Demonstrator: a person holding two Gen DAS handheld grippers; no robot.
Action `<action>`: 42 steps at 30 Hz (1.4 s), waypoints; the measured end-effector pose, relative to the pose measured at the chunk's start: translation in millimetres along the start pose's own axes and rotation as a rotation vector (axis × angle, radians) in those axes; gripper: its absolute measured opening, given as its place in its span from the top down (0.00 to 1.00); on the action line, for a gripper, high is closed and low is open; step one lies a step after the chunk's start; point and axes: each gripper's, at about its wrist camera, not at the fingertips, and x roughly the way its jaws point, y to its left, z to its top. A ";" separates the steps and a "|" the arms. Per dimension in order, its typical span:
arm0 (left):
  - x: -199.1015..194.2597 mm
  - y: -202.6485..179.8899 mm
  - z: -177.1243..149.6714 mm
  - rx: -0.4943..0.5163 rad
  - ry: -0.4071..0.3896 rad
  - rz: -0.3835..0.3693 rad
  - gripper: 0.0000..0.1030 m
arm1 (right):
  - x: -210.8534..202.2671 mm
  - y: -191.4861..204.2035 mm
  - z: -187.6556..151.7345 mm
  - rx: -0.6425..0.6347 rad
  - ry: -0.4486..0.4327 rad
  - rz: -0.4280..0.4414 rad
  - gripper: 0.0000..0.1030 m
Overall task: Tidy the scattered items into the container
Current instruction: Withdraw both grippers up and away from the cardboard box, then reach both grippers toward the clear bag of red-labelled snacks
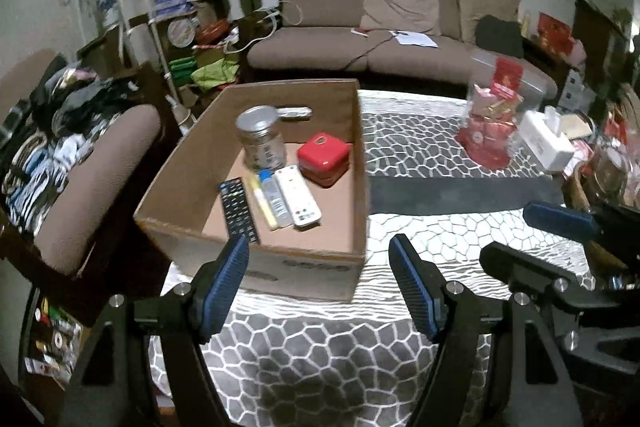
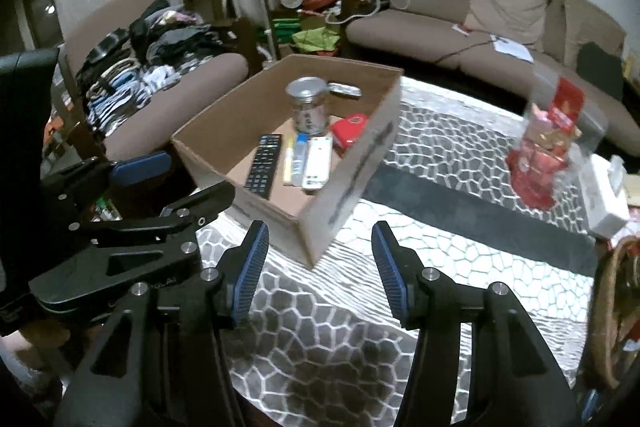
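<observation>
A cardboard box (image 1: 188, 151) (image 2: 360, 163) stands on the patterned tablecloth. Inside it lie a black remote (image 1: 239, 209) (image 2: 264, 165), a yellow stick (image 1: 262, 201), a blue-capped tube (image 1: 274, 195) (image 2: 299, 155), a white remote (image 1: 300, 199) (image 2: 320, 161), a red square case (image 1: 323, 159) (image 2: 350, 131), a metal-lidded jar (image 1: 262, 137) (image 2: 310, 107) and a silver item (image 1: 295, 113) (image 2: 344, 89). My left gripper (image 1: 320, 279) is open and empty just in front of the box. My right gripper (image 2: 320, 267) is open and empty near the box's front corner.
A clear bag of red packets (image 1: 492, 115) (image 2: 548, 147) and a white tissue box (image 1: 546, 141) (image 2: 604, 195) stand on the table to the right. An armchair piled with clothes (image 1: 60, 147) is at left, a sofa (image 1: 384, 43) behind. The right gripper shows in the left wrist view (image 1: 560, 239).
</observation>
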 end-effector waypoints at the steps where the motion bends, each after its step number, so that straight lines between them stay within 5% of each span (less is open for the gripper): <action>1: 1.4 -7.7 1.6 0.013 -0.002 -0.002 0.29 | -1.3 -8.3 -1.9 0.012 -0.002 -0.007 0.50; 12: 28.2 -86.3 20.4 0.082 0.006 -0.086 0.29 | -11.0 -109.1 -24.7 0.158 0.003 -0.097 0.50; 19: 66.7 -118.7 22.1 0.103 0.038 -0.199 0.29 | -7.7 -176.7 -49.0 0.269 0.005 -0.129 0.50; 28: 125.3 -150.8 44.7 0.108 0.088 -0.236 0.29 | 15.1 -260.9 -69.9 0.395 0.015 -0.164 0.50; 36: 197.8 -181.7 116.2 0.084 0.088 -0.364 0.29 | 49.5 -324.2 -50.2 0.442 -0.004 -0.191 0.50; 42: 260.8 -208.5 176.4 0.089 0.082 -0.375 0.29 | 75.7 -369.8 -3.0 0.434 -0.054 -0.204 0.50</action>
